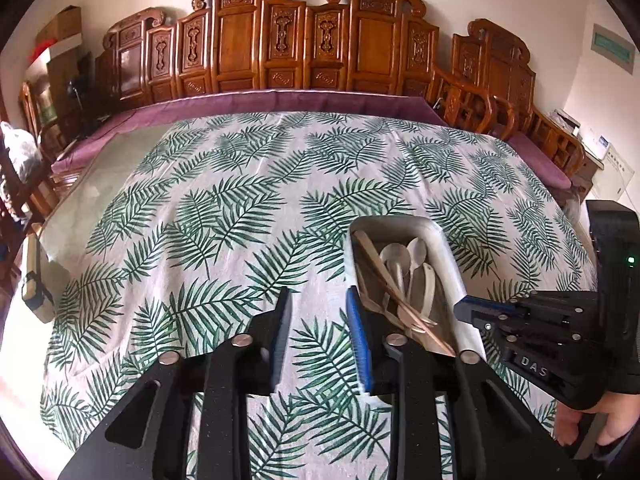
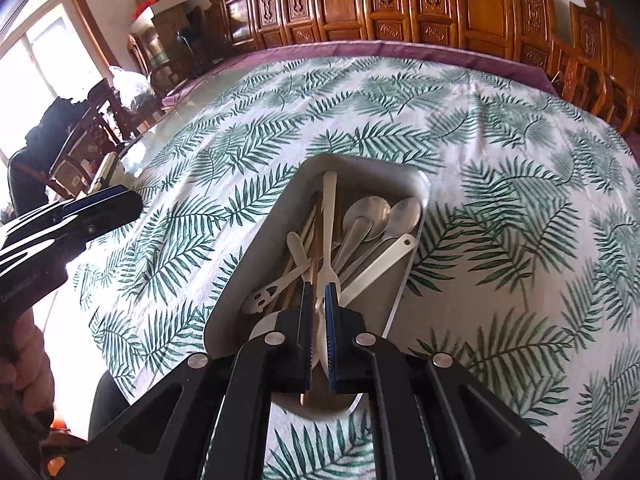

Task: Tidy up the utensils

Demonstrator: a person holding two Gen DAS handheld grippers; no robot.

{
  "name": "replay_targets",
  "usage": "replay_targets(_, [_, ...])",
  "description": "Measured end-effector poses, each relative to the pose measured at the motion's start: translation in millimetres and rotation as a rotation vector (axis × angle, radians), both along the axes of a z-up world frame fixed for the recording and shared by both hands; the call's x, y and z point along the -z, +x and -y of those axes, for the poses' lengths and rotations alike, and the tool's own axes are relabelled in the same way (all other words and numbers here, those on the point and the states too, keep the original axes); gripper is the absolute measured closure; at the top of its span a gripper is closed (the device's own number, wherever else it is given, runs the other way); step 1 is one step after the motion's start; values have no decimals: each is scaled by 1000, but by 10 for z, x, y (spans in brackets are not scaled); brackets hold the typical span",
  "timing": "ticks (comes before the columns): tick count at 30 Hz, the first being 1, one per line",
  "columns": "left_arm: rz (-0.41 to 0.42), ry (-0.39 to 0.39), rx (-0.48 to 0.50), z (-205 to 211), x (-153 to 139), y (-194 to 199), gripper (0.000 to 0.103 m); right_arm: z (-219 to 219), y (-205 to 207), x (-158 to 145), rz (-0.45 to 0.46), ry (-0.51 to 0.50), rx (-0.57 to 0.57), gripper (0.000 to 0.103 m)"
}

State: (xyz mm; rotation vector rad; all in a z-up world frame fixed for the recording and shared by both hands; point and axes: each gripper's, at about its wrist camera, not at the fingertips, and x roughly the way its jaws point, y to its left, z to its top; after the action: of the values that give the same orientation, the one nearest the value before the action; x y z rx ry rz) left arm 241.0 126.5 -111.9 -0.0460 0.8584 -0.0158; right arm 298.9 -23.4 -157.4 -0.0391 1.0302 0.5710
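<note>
A grey metal tray (image 2: 256, 256) sits on the leaf-print tablecloth, filled with metal spoons (image 2: 366, 212), white plastic utensils (image 2: 378, 264) and wooden chopsticks (image 2: 316, 236). My right gripper (image 2: 319, 292) is over the tray's near end, shut on a white plastic fork (image 2: 329, 208) that points away from me. In the left wrist view the tray (image 1: 444, 248) lies just right of my left gripper (image 1: 320, 300), which is open and empty above the cloth. The right gripper (image 1: 464, 310) shows there at the tray's near right edge.
The tablecloth (image 1: 248, 208) covers a glass-topped table; bare glass (image 1: 100, 184) shows at the far left. Carved wooden chairs (image 1: 280, 40) line the far side. A small block (image 1: 34, 280) sits at the table's left edge.
</note>
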Motion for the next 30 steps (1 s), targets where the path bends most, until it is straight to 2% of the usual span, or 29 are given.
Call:
replay_targets(6, [26, 14, 17, 204, -148, -124, 65, 260, -223, -238, 49, 18, 28, 96])
replay_targets(7, [33, 17, 22, 254, -177, -163, 56, 316, -262, -271, 56, 23, 35, 96])
replay_targets(9, [42, 25, 27, 341, -215, -229, 49, 436, -343, -331, 68, 31, 49, 96])
replay_targets(14, [64, 29, 34, 531, -285, -408, 19, 681, -548, -443, 97, 40, 74, 96])
replay_targets(17, [73, 32, 29, 638, -297, -511, 10, 824, -689, -500, 121, 34, 88, 96])
replay_targets(19, [75, 50, 26, 724, -296, -578, 8, 932, -788, -526, 137, 25, 103, 88])
replay_targets(21, [72, 56, 32, 779, -297, -639, 8, 1033, -881, -555, 156, 25, 124, 61])
replay_targets(22, [78, 62, 36, 817, -302, -687, 8, 1084, -928, -567, 168, 23, 136, 55])
replay_targets(24, [84, 68, 37, 865, -302, -752, 8, 1165, -1001, -584, 191, 14, 162, 31])
replay_targets(27, [93, 61, 33, 923, -294, -890, 8, 1296, -1123, -601, 219, -8, 199, 15])
replay_targets(30, [91, 68, 26, 990, -267, -1025, 8, 1415, -1267, -609, 250, -27, 231, 5])
